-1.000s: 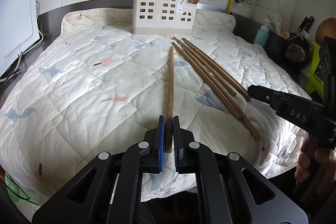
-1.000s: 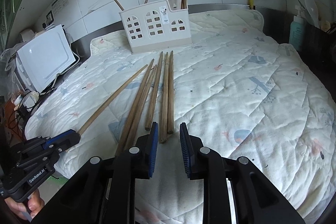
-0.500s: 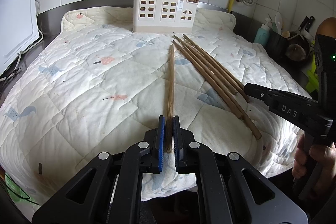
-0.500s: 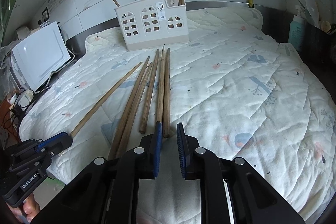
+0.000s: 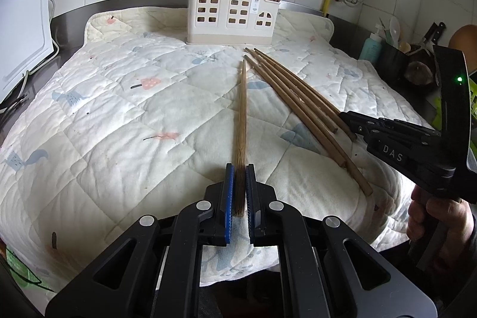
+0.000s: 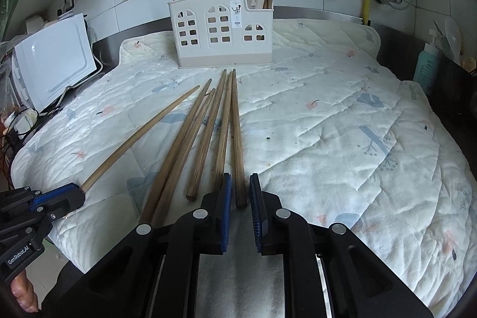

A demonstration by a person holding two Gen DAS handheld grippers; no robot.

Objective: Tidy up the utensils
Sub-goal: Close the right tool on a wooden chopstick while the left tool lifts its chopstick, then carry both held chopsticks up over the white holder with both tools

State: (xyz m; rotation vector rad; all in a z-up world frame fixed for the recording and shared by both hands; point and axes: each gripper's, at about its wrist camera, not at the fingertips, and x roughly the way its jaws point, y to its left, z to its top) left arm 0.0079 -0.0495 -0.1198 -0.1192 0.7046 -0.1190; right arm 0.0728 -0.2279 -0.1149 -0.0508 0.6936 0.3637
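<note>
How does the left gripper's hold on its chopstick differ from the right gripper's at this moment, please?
The left gripper is shut on a lone chopstick lying apart; the right gripper is open, straddling the rightmost chopstick of the bundle without clamping. Both chopsticks point toward the utensil holder.

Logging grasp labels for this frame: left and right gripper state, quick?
Left gripper: shut on a single chopstick.
Right gripper: open, jaws either side of the rightmost chopstick, not yet clamped.

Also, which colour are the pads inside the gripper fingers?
Blue, on the left gripper and right gripper; clearest in the right wrist view.
</note>
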